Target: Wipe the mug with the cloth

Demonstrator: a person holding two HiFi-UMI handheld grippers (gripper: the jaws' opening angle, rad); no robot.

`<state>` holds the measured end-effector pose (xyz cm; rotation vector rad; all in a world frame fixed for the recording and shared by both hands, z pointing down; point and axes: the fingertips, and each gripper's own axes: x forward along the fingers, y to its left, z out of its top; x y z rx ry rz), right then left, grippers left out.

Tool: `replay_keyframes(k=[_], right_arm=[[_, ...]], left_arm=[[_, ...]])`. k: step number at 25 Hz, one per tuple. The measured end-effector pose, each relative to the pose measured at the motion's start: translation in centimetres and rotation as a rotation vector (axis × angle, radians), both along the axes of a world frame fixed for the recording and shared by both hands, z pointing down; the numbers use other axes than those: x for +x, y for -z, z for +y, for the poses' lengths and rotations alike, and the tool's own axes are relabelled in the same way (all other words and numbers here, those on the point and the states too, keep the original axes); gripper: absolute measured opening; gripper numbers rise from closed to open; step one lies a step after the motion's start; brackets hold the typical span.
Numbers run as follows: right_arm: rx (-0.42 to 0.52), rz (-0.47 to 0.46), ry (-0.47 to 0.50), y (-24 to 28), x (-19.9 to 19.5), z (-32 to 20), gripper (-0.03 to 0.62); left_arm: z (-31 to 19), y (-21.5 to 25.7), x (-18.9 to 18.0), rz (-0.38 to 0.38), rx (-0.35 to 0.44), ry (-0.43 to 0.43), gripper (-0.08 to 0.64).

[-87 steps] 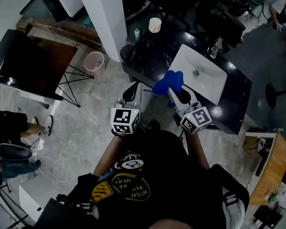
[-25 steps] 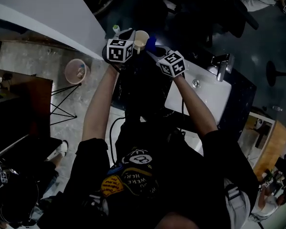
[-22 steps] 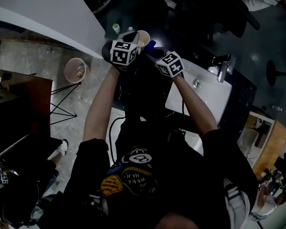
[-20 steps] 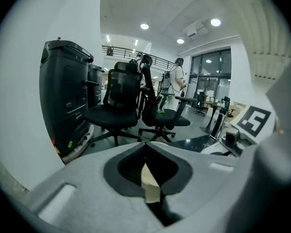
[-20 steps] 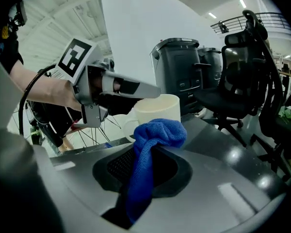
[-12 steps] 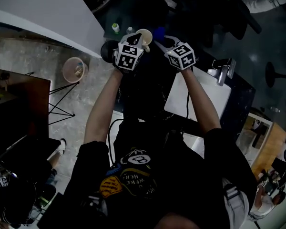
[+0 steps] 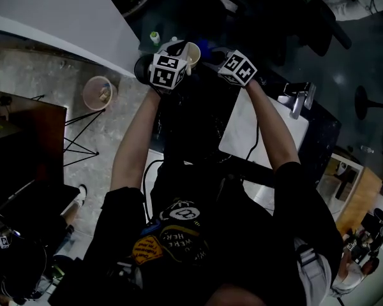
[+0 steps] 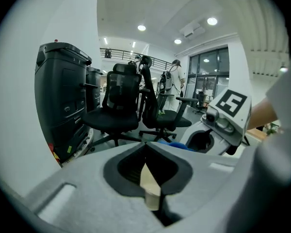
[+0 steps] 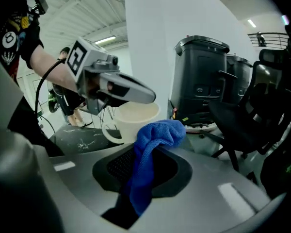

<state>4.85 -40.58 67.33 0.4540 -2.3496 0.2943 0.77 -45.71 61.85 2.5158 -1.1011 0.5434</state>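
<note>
A cream mug (image 7: pixel 191 54) is held up over the dark counter, with my left gripper (image 7: pixel 182 55) shut on its rim. In the left gripper view only a cream sliver of the mug (image 8: pixel 150 187) shows between the closed jaws of my left gripper (image 8: pixel 151 181). My right gripper (image 7: pixel 212 51) is shut on a blue cloth (image 7: pixel 204 44) just right of the mug. In the right gripper view the cloth (image 9: pixel 153 144) hangs from the jaws of my right gripper (image 9: pixel 138 178), its top bunched against the mug (image 9: pixel 132 122). The left gripper (image 9: pixel 111 85) clamps the mug from the left.
A white sink basin (image 7: pixel 241 136) with a chrome faucet (image 7: pixel 298 98) lies below right on the black counter. A green-capped bottle (image 7: pixel 154 37) stands near the mug. A pink bin (image 7: pixel 99 93) sits on the floor. Office chairs (image 8: pixel 120 106) and a black machine (image 8: pixel 63 96) stand beyond.
Both grippers have risen from beside the sink to the counter's far end; the mug is now lifted in the left gripper. Over the last half second the right gripper shifted left toward the mug.
</note>
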Motion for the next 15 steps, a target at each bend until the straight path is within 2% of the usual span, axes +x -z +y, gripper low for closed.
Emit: replay_keyframes(k=[2, 6, 8, 10, 15], right_arm=[[0.007, 0.011, 0.033, -0.1, 0.1, 0.5, 0.08], [0.096, -0.035, -0.075, 2.8, 0.7, -3.0, 0.08], [0.144, -0.031, -0.089, 4.1, 0.4, -4.9, 0.08], [0.183, 0.022, -0.049, 3.7, -0.2, -6.0, 0.08], [0.237, 0.21, 0.159, 0.3, -0.8, -4.5, 0.077]], left_arm=[[0.0, -0.1, -0.2, 0.011, -0.006, -0.014, 0.005], [-0.1, -0.2, -0.2, 0.029, -0.023, -0.02, 0.006], [-0.4, -0.1, -0.1, 0.044, -0.036, -0.008, 0.006], [-0.7, -0.1, 0.0, 0.044, -0.035, -0.012, 0.006], [-0.8, -0.1, 0.2, 0.045, -0.029, -0.011, 0.006]])
